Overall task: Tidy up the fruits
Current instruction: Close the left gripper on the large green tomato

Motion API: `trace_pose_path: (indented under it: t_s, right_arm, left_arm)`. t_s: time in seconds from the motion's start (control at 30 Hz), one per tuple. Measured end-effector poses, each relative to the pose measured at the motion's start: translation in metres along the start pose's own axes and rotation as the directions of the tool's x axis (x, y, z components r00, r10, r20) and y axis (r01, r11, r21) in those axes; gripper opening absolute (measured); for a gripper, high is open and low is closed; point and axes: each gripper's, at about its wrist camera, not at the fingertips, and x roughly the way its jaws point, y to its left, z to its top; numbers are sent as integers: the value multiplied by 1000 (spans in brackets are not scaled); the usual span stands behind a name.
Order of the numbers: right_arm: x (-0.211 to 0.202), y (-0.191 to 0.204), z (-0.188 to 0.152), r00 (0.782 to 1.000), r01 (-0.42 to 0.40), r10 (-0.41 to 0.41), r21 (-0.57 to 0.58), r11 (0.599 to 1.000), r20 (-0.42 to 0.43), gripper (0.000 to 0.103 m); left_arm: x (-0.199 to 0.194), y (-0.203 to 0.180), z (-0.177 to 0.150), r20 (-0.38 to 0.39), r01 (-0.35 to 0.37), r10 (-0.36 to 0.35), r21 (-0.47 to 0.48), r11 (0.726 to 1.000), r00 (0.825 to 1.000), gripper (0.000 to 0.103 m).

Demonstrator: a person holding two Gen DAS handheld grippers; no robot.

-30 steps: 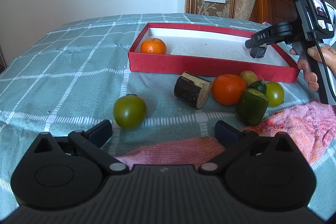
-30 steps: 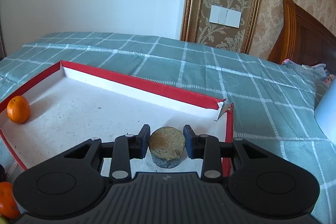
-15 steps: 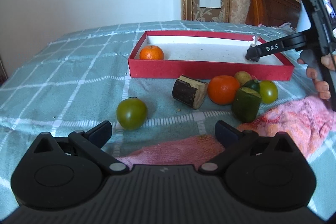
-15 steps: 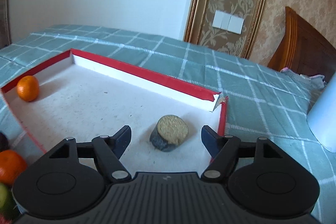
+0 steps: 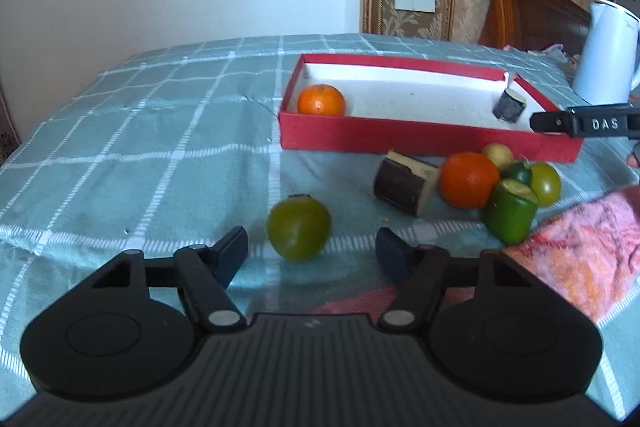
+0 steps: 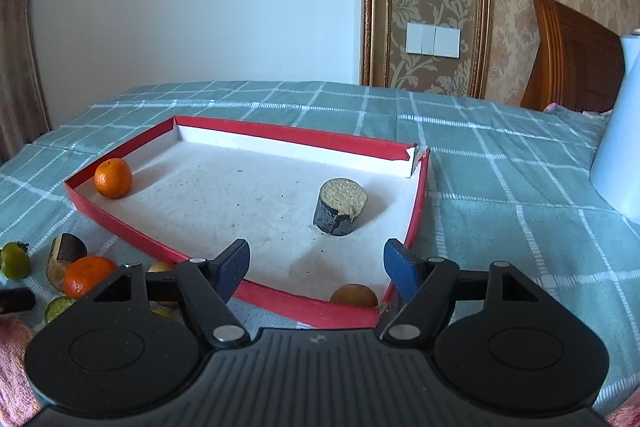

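The checked cloth carries everything. Well ahead of the left claw and a little to its right sits the red tray, which holds an orange in its near left corner and a dark stub at its far right end. Between tray and claw, off to the right, lies the loose heap: a log piece, a bigger orange, a cut lime and small fruits behind them.

The move likely turns on the green tomato. It sits just ahead of the left claw and between the lines of its two fingers, slightly nearer the left one. The jaws are closing with the tomato in the gap, the pads not yet on it. It is round, with its stalk up, so no axis to match.

The right claw is apart and empty, hanging over the tray's near edge with the stub ahead of it, so the left hand is much the nearer to the tomato.
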Motion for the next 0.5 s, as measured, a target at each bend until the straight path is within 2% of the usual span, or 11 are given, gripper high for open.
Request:
trace_pose_path:
  t_s: [0.1,0.17,0.23,0.33,0.5]
  right_arm:
    - [-1,2,-2,1000,6,-6,-5,1000,5,76]
    - [-1,2,-2,1000,6,-6,-5,1000,5,76]
    - [-1,2,-2,1000,6,-6,-4,1000,5,76]
    - [0,1,-2,1000,7,-7,-3,1000,5,77]
    - [-2,1,-3,1000,5,-5,2,1000,8,77]
  left_arm:
    - [0,2,0,7,11,-11,-4,1000,1000,57]
    - [1,1,0,9,13,-13,6,1000,1000,56]
    - [2,2,2,11,13,-13,2,1000,1000,44]
    - [6,5,4,10,23,-22,-13,1000,1000,33]
    - [5,6,7,15,22,-22,-41,999,1000,31]
